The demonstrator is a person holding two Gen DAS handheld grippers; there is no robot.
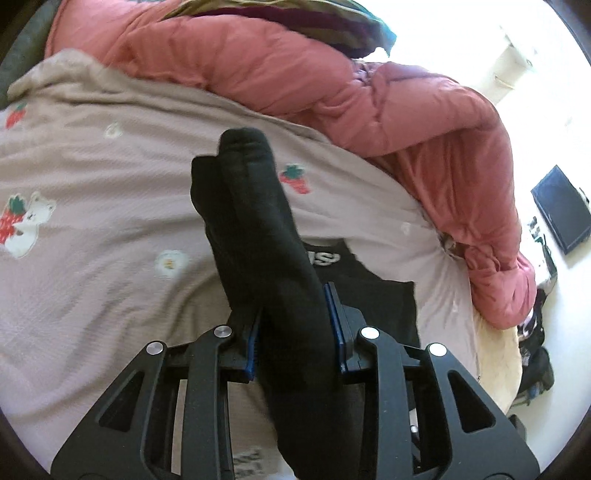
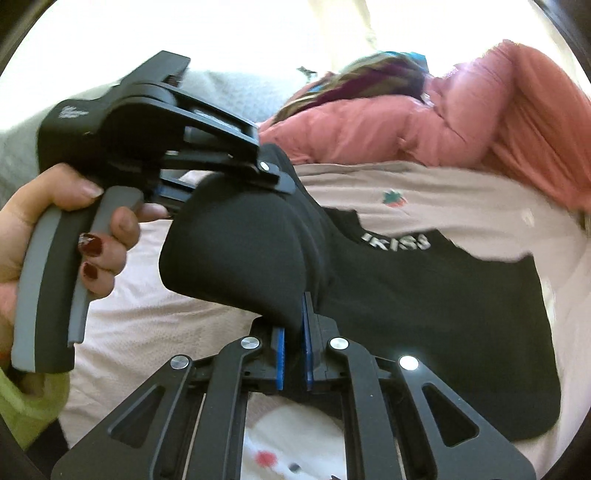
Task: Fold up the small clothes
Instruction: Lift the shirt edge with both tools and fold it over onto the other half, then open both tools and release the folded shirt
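A piece of black cloth (image 1: pixel 258 221) rises, folded, from my left gripper (image 1: pixel 295 325), which is shut on it with both blue pads pressing its sides. In the right wrist view the same black cloth (image 2: pixel 236 251) spans between the left gripper (image 2: pixel 255 184), held by a hand (image 2: pixel 55 229), and my right gripper (image 2: pixel 293 332), also shut on it. A flat black garment (image 2: pixel 443 314) with white lettering (image 2: pixel 397 240) lies on the bed to the right; it shows as well under the raised cloth as the flat garment (image 1: pixel 384 295). I cannot tell whether the two are one piece.
The bed wears a pale sheet (image 1: pixel 92 166) printed with strawberries and flowers. A bunched pink duvet (image 1: pixel 332 92) runs along its far side, a striped cloth (image 1: pixel 295 18) on top. A dark flat object (image 1: pixel 561 218) lies on the bright floor at the right.
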